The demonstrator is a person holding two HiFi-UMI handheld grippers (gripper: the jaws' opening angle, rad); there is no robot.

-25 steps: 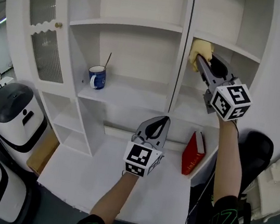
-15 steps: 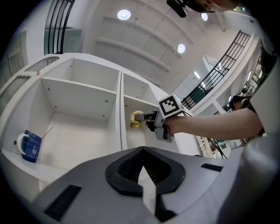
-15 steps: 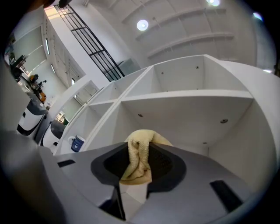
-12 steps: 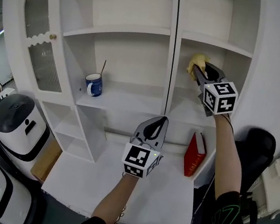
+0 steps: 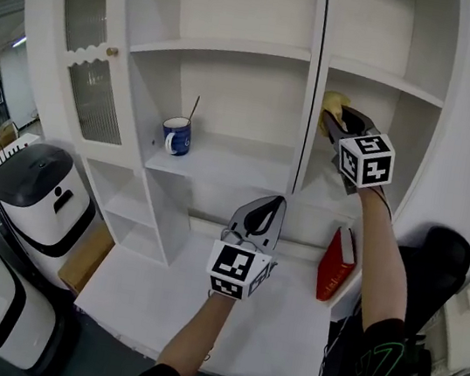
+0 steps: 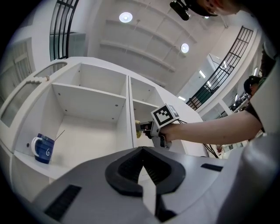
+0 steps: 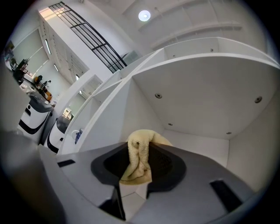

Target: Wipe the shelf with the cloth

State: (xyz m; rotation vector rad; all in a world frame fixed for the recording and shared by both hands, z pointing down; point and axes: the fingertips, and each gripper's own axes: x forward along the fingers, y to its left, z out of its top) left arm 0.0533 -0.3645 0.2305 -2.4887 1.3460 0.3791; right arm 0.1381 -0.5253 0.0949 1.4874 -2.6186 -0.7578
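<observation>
Clamping a crumpled pale-yellow terry cloth [image 7: 140, 159] in the right gripper [image 5: 339, 119], we held it above the white cabinet shelf [image 5: 318, 191] for wiping, with the left gripper [image 5: 264, 214] closed, empty and low, clear of the work.

Head view: steeply down on tall white shelf unit [image 5: 231, 47]. Left gripper view: upward at same unit from below. Right gripper view: close inside one compartment.
</observation>
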